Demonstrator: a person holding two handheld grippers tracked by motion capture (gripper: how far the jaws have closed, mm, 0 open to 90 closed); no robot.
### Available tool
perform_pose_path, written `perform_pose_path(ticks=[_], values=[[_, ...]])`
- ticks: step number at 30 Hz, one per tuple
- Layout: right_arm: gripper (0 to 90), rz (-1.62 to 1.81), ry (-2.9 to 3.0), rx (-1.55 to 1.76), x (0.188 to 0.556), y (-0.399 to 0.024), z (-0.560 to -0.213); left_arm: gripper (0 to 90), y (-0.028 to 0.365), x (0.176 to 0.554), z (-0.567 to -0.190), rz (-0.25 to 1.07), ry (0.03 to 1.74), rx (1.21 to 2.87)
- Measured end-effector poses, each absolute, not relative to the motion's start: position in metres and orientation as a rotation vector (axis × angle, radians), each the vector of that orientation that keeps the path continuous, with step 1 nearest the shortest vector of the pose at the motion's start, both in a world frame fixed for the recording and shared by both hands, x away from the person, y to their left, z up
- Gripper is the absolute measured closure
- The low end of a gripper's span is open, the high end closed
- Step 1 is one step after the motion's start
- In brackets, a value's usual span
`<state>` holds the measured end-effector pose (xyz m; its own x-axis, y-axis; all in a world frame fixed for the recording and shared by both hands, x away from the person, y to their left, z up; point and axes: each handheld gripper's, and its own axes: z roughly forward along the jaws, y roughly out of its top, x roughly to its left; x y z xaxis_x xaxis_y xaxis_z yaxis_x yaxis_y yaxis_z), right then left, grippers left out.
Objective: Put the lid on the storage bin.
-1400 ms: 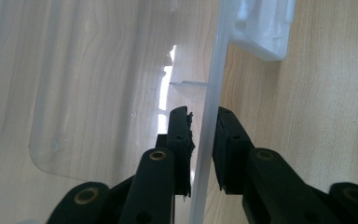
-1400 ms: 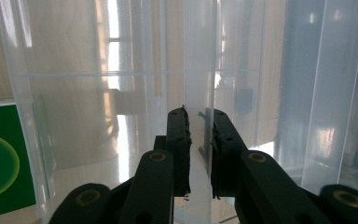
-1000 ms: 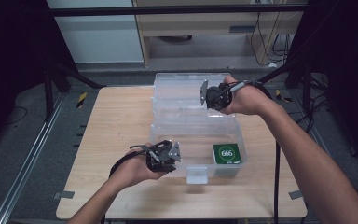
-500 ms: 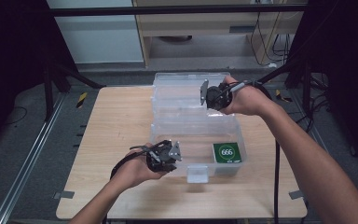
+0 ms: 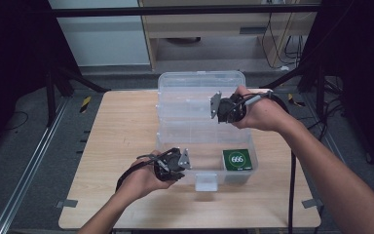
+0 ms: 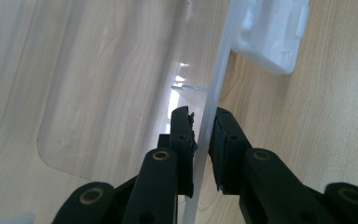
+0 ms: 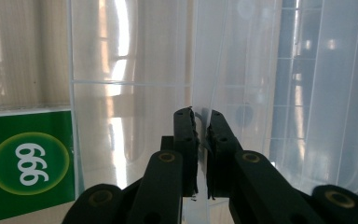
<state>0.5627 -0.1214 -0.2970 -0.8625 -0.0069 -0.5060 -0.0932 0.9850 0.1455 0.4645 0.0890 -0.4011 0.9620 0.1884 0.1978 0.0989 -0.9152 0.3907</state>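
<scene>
In the high view, my left gripper (image 5: 181,161) sits nearest me at 7 o'clock, its jaws nearly closed and pinching the front wall of the clear plastic storage box (image 5: 168,141); the left gripper view shows that thin wall (image 6: 209,112) held edge-on between the pads, with the white plastic latch (image 6: 272,32) at 1 o'clock. Just beyond, at 5 o'clock inside the box, lies the green square packet printed with white numerals (image 5: 236,160), flat on the floor of the box. Farther off, at 1 o'clock, my right gripper (image 5: 217,108) is clamped fully down on the clear inner tray (image 5: 190,105); the right gripper view shows the tray's translucent edge (image 7: 201,126) between the pads and the green packet (image 7: 25,163) at 8 o'clock. Compared with a second ago, the right hand has shifted a little across the table with the tray, while the left has kept its place. I judge that the tray is being moved while the box is steadied on the light wooden table (image 5: 112,126).
</scene>
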Motion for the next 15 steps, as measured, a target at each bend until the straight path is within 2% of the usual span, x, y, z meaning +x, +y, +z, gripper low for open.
perform_pose_path(ticks=[15], values=[[83.5,0.251,2.530,-0.036,0.540,-0.125,-0.302,78.3,0.088,0.460,-0.402,0.362,0.226,2.732]])
